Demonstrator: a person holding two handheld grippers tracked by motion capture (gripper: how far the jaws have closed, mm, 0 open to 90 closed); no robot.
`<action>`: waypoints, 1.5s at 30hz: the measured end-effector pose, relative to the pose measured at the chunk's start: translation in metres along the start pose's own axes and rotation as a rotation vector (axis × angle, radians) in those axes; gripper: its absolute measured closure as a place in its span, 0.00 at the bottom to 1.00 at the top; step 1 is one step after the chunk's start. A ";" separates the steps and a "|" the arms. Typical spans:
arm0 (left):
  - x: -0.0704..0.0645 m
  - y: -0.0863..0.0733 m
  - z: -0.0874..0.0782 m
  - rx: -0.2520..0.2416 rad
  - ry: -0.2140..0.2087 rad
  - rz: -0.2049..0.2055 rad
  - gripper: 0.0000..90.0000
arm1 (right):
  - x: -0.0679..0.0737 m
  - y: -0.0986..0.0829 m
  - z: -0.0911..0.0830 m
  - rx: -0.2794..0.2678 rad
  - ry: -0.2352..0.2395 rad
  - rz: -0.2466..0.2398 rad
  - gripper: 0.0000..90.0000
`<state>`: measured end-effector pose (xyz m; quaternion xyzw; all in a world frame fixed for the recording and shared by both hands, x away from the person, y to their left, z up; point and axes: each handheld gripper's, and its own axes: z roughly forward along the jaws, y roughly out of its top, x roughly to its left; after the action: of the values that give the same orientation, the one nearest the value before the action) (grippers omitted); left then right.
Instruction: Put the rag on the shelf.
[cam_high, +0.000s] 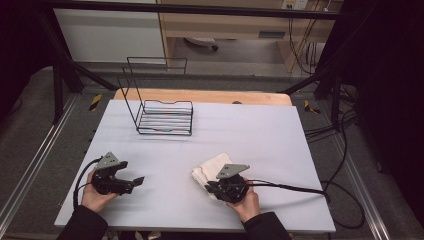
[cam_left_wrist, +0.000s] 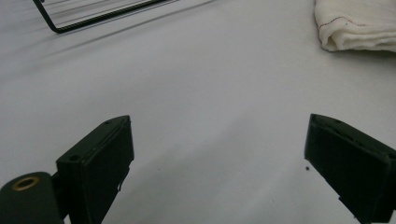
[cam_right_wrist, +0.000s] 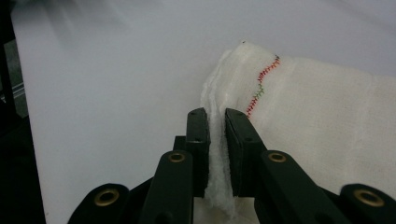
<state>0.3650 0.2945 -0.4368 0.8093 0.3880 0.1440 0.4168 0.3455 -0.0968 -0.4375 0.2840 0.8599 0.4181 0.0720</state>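
Between the jaws of the right gripper (cam_right_wrist: 215, 116), a thick edge of the folded white cloth (cam_right_wrist: 327, 121) is being pinched, so the grasp looks made, though the cloth is lying on the table (cam_high: 250, 130) and lifting or moving it is yet to come. Off to that gripper's left, the left gripper (cam_left_wrist: 219, 154) is hovering low over bare tabletop with its jaws spread wide and holding nothing. Well beyond both, a black wire rack (cam_high: 162, 112) is standing; nothing is lying between it and the cloth.
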 end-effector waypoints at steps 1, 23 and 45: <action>0.000 0.000 0.000 0.000 0.000 0.000 0.09 | 0.000 0.000 0.000 0.000 0.000 0.000 0.89; -0.057 0.058 0.029 0.026 -0.053 0.011 0.22 | -0.044 -0.017 -0.048 -0.110 -0.174 0.118 0.35; -0.103 0.082 0.123 0.191 -0.141 0.078 0.65 | -0.059 -0.048 -0.043 -0.005 -0.219 0.264 0.61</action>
<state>0.4075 0.1192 -0.4385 0.8679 0.3380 0.0654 0.3581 0.3584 -0.1820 -0.4527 0.4381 0.8010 0.3928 0.1105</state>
